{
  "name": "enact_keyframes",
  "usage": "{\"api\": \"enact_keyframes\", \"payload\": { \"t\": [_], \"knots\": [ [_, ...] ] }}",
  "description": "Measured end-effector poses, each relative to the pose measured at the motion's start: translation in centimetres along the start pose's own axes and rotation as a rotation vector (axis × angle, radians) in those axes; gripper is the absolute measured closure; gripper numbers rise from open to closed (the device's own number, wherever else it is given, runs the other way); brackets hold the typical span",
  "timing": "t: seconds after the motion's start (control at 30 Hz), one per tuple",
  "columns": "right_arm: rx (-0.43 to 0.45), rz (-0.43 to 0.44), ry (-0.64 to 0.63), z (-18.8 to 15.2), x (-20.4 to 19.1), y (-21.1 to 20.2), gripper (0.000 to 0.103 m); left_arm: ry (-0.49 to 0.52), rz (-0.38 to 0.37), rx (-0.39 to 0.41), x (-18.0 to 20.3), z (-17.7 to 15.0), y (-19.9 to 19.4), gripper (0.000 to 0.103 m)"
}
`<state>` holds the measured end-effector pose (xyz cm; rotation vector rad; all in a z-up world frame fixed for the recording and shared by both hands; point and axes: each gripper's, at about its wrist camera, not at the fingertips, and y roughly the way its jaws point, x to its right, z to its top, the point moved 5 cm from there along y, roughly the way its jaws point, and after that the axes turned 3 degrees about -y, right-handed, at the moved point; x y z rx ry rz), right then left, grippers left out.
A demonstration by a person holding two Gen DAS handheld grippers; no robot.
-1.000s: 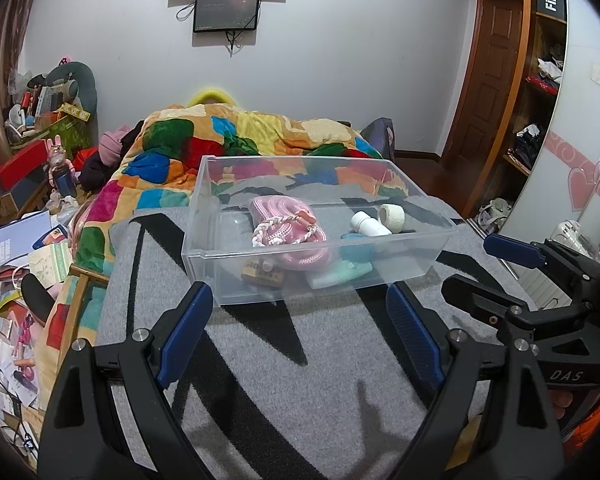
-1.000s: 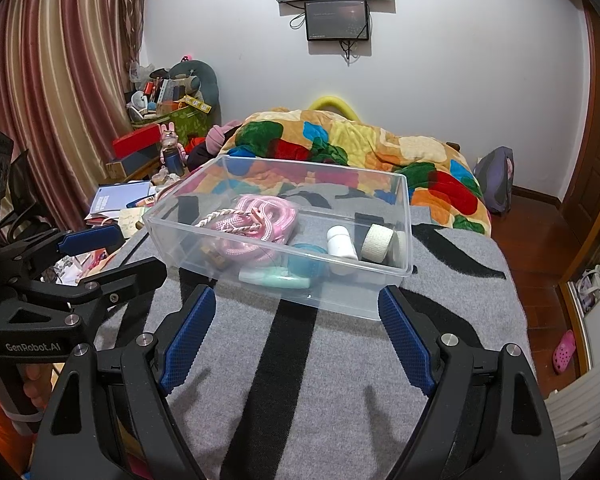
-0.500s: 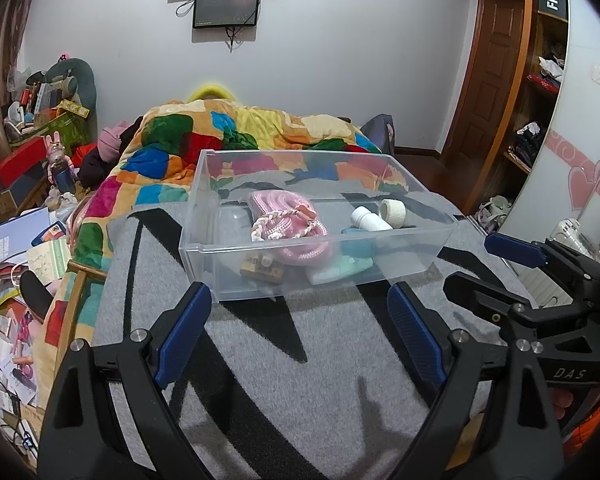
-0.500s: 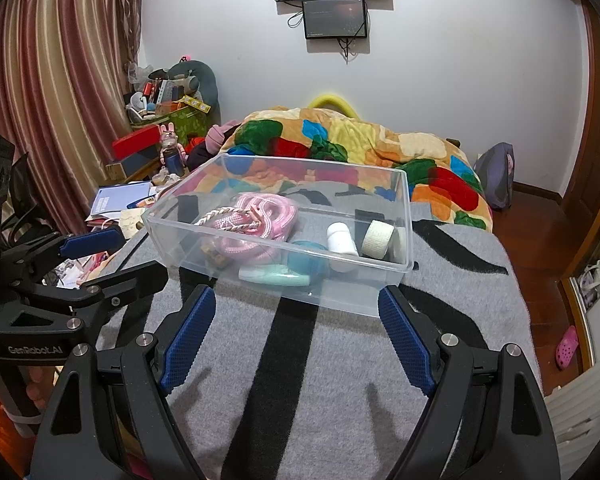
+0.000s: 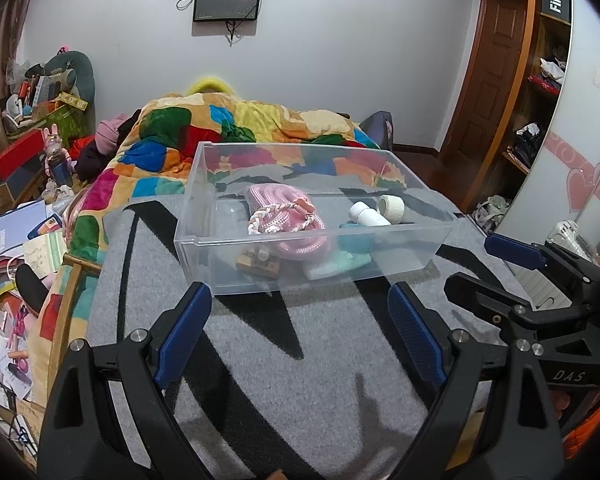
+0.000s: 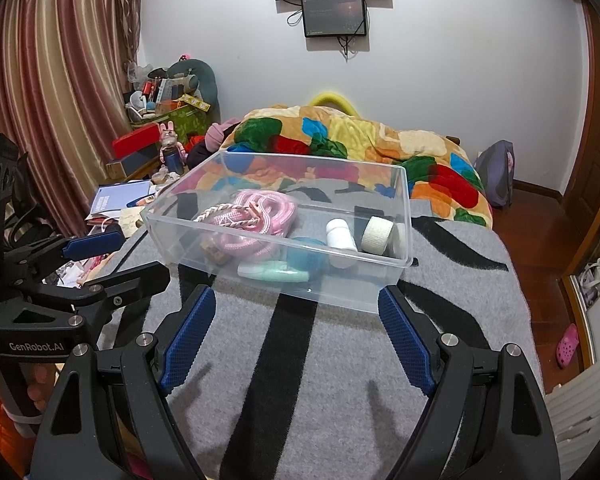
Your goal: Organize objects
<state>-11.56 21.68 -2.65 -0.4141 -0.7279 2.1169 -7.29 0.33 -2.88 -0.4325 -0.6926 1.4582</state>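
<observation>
A clear plastic bin [image 5: 312, 236] [image 6: 388, 262] stands on a grey and black striped blanket. In it lie a pink and white rope bundle [image 5: 286, 220] [image 6: 252, 220], a white bottle [image 5: 366, 214] [image 6: 340, 236], a roll of white tape [image 5: 392, 206] [image 6: 376, 234], a mint green tube [image 5: 336, 266] [image 6: 272, 270] and a small brown item [image 5: 258, 264]. My left gripper [image 5: 300, 332] is open and empty, just short of the bin's near wall. My right gripper [image 6: 296, 332] is open and empty, also just short of the bin.
A colourful quilt [image 5: 236, 136] covers the bed behind the bin. Papers, boxes and toys [image 5: 24, 216] clutter the left side. A wooden door and shelves [image 5: 532, 92] stand on the right. A pink slipper [image 6: 566, 346] lies on the floor.
Both grippers have drawn slightly closer to the bin and stay open. The bin and its contents have not moved.
</observation>
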Motion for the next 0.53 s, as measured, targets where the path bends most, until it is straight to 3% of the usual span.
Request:
{"api": "enact_keyframes", "payload": {
  "t": [0.53],
  "knots": [
    [-0.001, 0.0, 0.002, -0.1, 0.14, 0.02, 0.022, 0.007, -0.004, 0.003, 0.48, 0.01, -0.22, 0.012]
  ]
}}
